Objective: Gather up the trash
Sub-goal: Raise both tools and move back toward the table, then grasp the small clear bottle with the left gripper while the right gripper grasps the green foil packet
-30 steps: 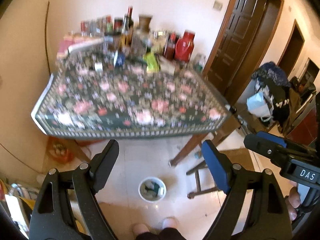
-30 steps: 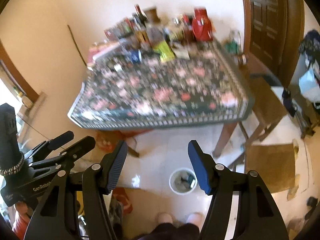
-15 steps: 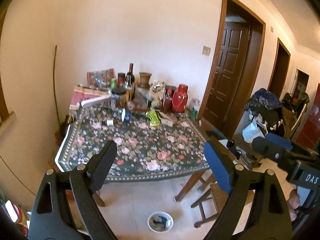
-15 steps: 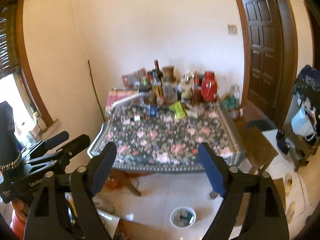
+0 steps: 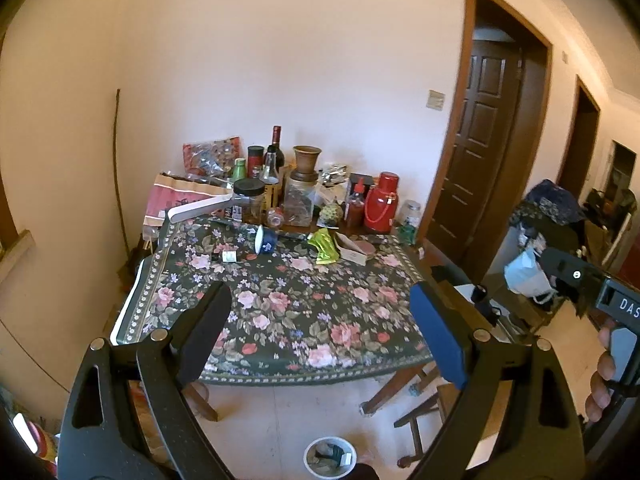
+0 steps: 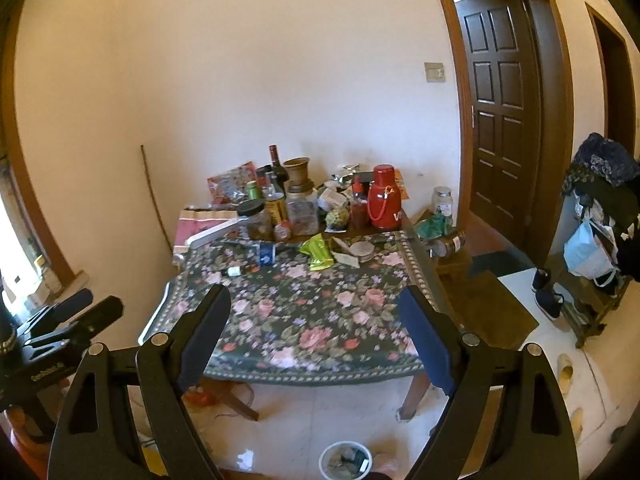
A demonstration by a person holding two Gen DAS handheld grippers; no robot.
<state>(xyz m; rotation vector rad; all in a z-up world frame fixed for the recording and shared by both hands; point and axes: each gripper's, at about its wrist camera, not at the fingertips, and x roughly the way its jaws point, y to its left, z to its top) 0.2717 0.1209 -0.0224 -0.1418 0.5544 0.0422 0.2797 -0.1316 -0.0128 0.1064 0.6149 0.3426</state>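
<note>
A table with a dark floral cloth stands ahead. On its far half lie a green wrapper, a tipped blue cup, a small white box and an open carton. A white bin holding trash sits on the floor near me. My left gripper is open and empty, short of the table. My right gripper is open and empty, also short of it.
Bottles, jars and a red thermos crowd the table's back edge. A stool stands by the right table leg. A dark door and a rack with clothes are at the right.
Both grippers have tilted up from looking down at the floor and bin to looking level at the table and wall. The jaws stay open.
</note>
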